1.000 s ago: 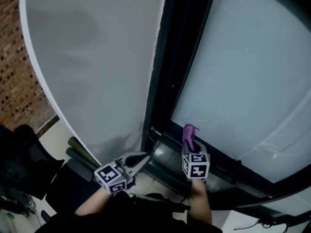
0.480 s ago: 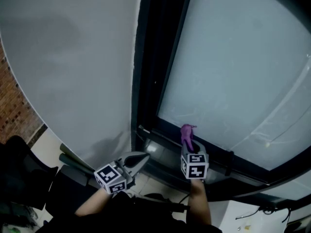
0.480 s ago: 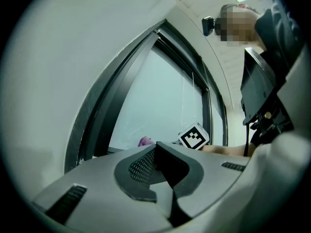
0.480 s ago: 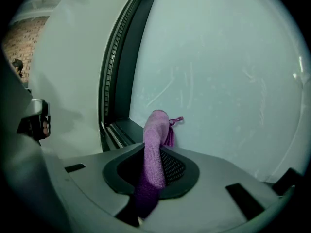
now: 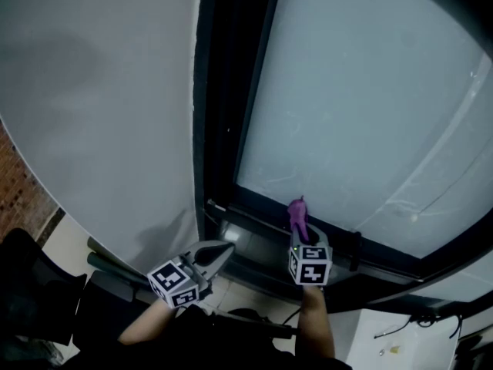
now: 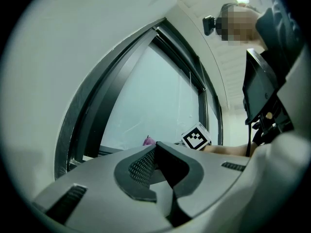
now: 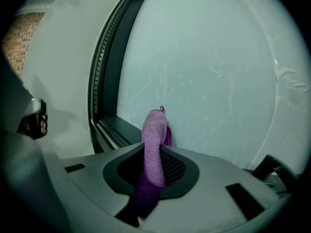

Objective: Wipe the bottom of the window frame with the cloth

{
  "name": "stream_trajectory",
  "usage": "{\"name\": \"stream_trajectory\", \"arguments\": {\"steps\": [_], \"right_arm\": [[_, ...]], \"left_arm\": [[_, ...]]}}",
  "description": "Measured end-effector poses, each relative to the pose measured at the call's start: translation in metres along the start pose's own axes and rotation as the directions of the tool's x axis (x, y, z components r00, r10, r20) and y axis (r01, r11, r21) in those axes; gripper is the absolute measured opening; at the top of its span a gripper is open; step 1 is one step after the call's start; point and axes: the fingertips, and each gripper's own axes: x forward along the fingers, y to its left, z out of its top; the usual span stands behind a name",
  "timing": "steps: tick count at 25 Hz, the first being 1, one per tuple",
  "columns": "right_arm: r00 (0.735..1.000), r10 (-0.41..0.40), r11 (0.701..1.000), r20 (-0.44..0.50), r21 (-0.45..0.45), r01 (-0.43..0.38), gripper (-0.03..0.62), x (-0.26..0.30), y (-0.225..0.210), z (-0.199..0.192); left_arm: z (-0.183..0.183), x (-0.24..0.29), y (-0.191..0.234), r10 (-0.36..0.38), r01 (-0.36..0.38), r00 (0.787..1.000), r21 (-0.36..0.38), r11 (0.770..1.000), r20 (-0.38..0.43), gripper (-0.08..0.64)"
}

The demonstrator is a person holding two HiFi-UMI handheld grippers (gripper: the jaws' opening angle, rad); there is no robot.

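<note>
Right gripper: jaws pinching the cloth; purple fold stands up out of the jaws, tail hangs down behind them.
Cloth position: top end touches the glass at its lower edge, just above the bottom rail of the window frame.
Left gripper: jaws pressed together, nothing between them; held low, in front of the wall and left of the frame's lower corner.
Change over 1.0 s, cloth: now further from the frame's corner upright and nearer the dark block on the rail, so it has travelled rightward along the bottom. Grip on it looks the same.
Change, left gripper: same pose, same closed jaws; no visible shift relative to the right gripper.
Change, head view: upright has slid leftward in the picture; more glass shows, and the brick at far left has shrunk to a sliver.
Contact with rail: cannot tell whether the cloth presses on the rail itself or only on the glass.
</note>
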Motion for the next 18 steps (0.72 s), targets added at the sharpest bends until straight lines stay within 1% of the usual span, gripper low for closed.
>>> {"name": "stream_trajectory", "arguments": {"steps": [5, 12, 18], "right_arm": [[0.999, -0.042, 0.999, -0.001, 0.023, 0.042, 0.069, -0.009, -0.018, -0.008], [0.997, -0.072, 0.996, 0.006, 0.058, 0.071, 0.069, -0.017, -0.033, -0.014], [0.993, -0.119, 0.989, 0.020, 0.096, 0.116, 0.069, -0.024, -0.047, -0.020]], "left_arm": [[-0.003, 0.009, -0.004, -0.023, 0.023, 1.000, -0.005, 1.000, -0.007, -0.008], [-0.007, 0.024, -0.013, -0.065, 0.065, 0.997, -0.003, 0.998, -0.027, -0.008], [-0.010, 0.036, -0.016, -0.096, 0.096, 0.994, 0.004, 0.995, -0.049, -0.008]]}}
